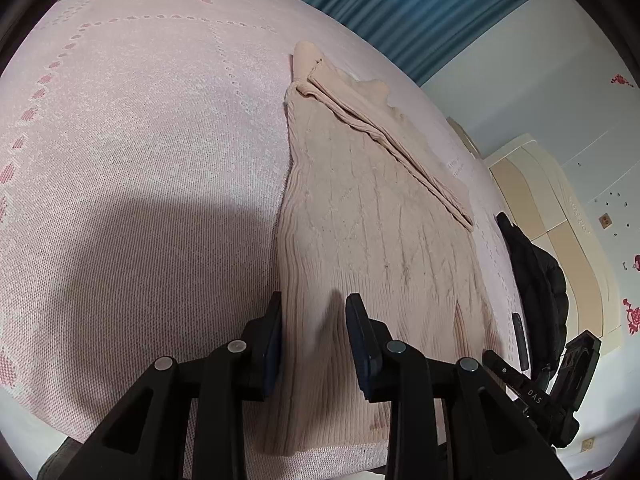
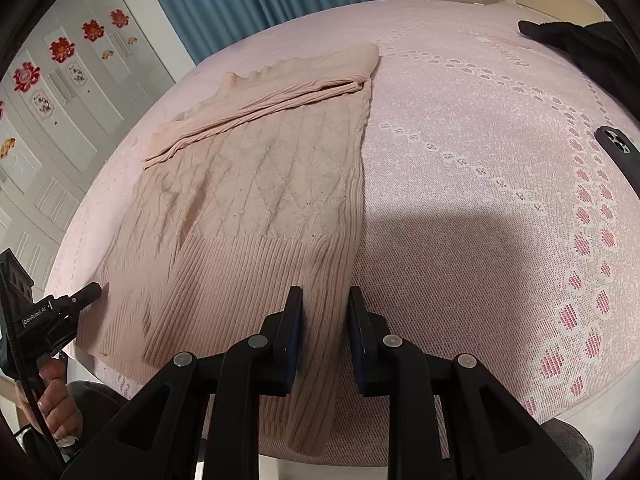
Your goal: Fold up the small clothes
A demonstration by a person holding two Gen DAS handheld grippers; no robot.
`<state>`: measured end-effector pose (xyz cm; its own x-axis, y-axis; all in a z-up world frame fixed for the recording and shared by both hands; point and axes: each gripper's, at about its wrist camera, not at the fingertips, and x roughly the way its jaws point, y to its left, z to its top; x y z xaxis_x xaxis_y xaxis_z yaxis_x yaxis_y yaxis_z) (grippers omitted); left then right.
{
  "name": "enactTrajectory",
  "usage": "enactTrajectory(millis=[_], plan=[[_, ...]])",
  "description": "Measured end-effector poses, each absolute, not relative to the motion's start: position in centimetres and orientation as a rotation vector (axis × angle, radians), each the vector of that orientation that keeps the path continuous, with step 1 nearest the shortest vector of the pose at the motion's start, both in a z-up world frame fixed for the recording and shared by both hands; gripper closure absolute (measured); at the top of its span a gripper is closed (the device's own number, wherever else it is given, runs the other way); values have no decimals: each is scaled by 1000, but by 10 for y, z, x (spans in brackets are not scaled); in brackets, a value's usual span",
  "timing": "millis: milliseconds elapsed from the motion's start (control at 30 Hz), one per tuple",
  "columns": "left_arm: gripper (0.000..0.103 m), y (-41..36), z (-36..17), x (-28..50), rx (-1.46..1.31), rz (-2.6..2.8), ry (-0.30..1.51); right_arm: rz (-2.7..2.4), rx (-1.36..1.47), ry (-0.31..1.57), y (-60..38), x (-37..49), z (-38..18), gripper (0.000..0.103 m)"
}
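Observation:
A beige cable-knit sweater (image 1: 360,216) (image 2: 248,184) lies flat on the pink bedspread (image 1: 140,160) (image 2: 460,160), ribbed hem toward me, with one sleeve folded across its top. My left gripper (image 1: 316,316) hovers over the sweater's left side edge near the hem. Its jaws stand a little apart with the fabric lying below the gap, unpinched. My right gripper (image 2: 326,308) sits the same way over the right side edge near the hem, jaws slightly apart. The right wrist view shows the left gripper (image 2: 60,316) in a hand (image 2: 52,404) at the left hem corner.
A black phone (image 2: 618,152) (image 1: 520,340) and a black jacket (image 1: 536,272) (image 2: 580,44) lie on the bed to the sweater's right. Blue curtains (image 1: 400,12) hang beyond the far edge. The bed's near edge runs just under the hem.

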<state>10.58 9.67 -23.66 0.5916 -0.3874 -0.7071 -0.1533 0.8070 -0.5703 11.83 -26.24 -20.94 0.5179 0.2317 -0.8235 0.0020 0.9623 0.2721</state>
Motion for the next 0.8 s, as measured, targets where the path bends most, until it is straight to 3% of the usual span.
enactTrajectory(millis=[800], plan=[[74, 96, -237, 106, -632, -148, 945, 137, 231, 1018, -259, 119, -210, 80]])
